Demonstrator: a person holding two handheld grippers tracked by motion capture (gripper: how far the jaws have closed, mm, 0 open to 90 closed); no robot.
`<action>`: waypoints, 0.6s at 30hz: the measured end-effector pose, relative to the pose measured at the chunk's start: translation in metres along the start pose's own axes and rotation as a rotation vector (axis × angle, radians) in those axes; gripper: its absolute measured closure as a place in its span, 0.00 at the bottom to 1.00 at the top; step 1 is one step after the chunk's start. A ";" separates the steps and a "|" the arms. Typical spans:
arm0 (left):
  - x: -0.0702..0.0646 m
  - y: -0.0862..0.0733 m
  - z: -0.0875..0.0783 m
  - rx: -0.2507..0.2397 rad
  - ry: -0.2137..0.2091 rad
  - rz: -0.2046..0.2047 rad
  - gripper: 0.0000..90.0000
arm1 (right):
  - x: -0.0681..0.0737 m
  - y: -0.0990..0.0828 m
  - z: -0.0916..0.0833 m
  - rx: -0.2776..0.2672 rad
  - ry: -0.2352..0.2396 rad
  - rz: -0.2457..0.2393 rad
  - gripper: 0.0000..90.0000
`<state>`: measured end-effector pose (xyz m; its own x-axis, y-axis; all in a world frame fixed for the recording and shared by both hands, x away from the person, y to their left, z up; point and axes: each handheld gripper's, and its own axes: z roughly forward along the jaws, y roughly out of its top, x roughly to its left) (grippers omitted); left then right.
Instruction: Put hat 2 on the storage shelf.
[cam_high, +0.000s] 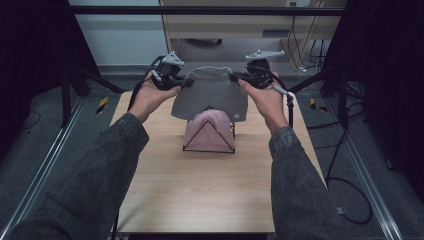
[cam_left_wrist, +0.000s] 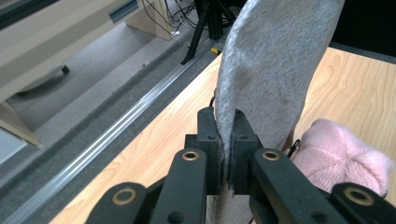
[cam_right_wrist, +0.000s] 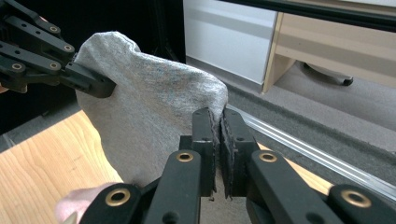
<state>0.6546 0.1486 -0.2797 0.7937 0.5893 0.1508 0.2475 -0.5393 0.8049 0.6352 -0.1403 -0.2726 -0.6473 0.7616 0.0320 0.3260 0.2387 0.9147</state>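
While the grey cloth (cam_high: 210, 92) hangs stretched above the far half of the tabletop (cam_high: 200, 190), each hand-held gripper clamps one top corner. Left hand-held gripper (cam_high: 187, 82): jaws closed on the cloth's left edge; its own view shows the fabric pinched flat between the black pads (cam_left_wrist: 208, 140), grey heathered knit with a fine fuzzy nap rising out of the jaws. Right hand-held gripper (cam_high: 234, 77): jaws closed on the right edge, the fabric squeezed thin between the pads (cam_right_wrist: 205, 140). The cloth is soft, rounded on top, draping in a loose bell shape, with a small pale tag (cam_high: 240, 116) at the lower right hem. Below it, at mid tabletop, a pink ribbed knit piece (cam_high: 209, 132) sits over a black wire frame (cam_high: 207, 149), triangular in outline. The cloth's lower edge overlaps the pink piece's top. Tabletop: light wood grain, smooth.
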 end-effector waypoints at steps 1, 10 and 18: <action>0.000 -0.002 0.001 0.006 -0.002 0.001 0.95 | 0.001 -0.001 0.001 0.002 0.000 0.003 0.95; -0.004 -0.014 0.010 0.028 -0.014 -0.005 0.96 | 0.000 -0.020 0.010 0.027 -0.006 0.023 0.95; -0.006 -0.019 0.013 0.035 -0.014 -0.004 0.96 | 0.002 -0.027 0.013 0.039 -0.001 0.020 0.95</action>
<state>0.6520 0.1477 -0.3032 0.8003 0.5831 0.1395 0.2698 -0.5581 0.7847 0.6341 -0.1375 -0.3027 -0.6393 0.7673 0.0498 0.3658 0.2466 0.8974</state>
